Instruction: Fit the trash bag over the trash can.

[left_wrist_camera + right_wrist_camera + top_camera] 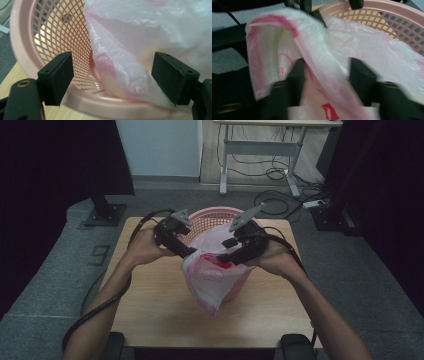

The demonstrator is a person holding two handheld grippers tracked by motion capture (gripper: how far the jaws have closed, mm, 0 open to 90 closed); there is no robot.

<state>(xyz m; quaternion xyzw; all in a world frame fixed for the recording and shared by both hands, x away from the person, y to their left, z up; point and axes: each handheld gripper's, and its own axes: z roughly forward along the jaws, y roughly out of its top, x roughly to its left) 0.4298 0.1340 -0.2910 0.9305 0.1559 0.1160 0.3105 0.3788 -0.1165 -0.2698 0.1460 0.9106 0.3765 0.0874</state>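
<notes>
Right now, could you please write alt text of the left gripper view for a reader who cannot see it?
A translucent pink-white plastic bag hangs over the rim of a pink lattice basket, between the two open black jaws of the left gripper. The basket stands on a light wooden table.

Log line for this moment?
work: lining basket with bag | left hand-held gripper: open, bag between | right hand-held gripper: open, bag between

We saw a thin, translucent pink-white plastic bag (212, 280) draped over the near rim of a round pink lattice basket (200, 220) on the table, crumpled, its lower end hanging outside.
</notes>
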